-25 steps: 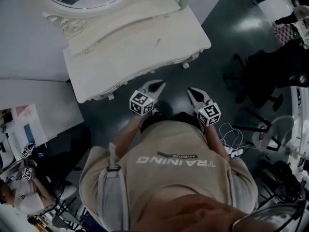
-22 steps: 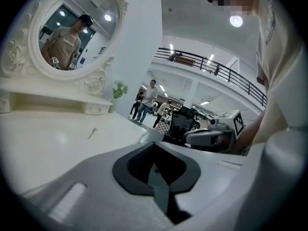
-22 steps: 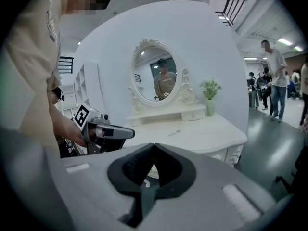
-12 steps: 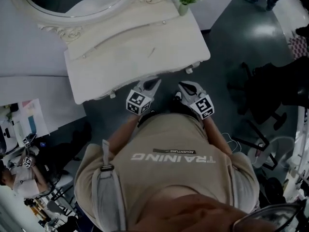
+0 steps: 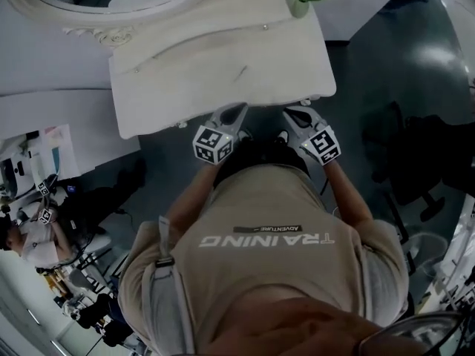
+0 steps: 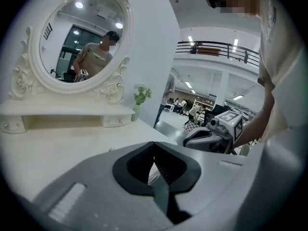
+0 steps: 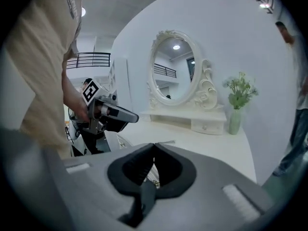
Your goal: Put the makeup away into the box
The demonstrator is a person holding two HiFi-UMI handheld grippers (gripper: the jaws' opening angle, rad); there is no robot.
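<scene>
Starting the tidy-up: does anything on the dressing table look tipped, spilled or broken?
Nothing stands out. The vase stands upright at the back corner of the dressing table, the mirror looks intact, and one thin small item, too small to identify, lies loose on the top.

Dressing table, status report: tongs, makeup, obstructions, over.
Left tongs and right tongs shut, empty, at front edge of dressing table. No makeup or box in view. Vase at far corner, clear of tongs.
</scene>
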